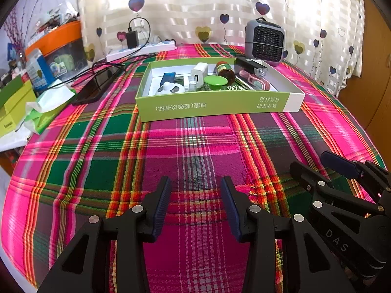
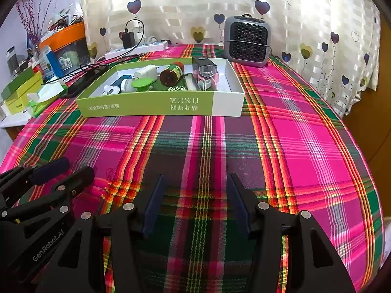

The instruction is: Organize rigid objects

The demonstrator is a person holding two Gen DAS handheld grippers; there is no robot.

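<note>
Behind the plaid cloth (image 1: 195, 146), against the heart-print curtain (image 1: 195, 7), stand a grey fan (image 1: 265, 41) and a power strip (image 1: 141, 50); cartons and tissues (image 1: 48, 102) crowd the left edge. Box (image 2: 161, 105), green and white, sits mid-table holding a charger (image 2: 146, 72), brown bottle (image 2: 171, 73), green lid (image 2: 141, 83) and bike light (image 2: 205, 68). Nothing lies between box and tools. Left gripper (image 1: 195, 205) and right gripper (image 2: 195, 202) hover side by side over bare cloth, tilted downward, jaws apart and empty.
</note>
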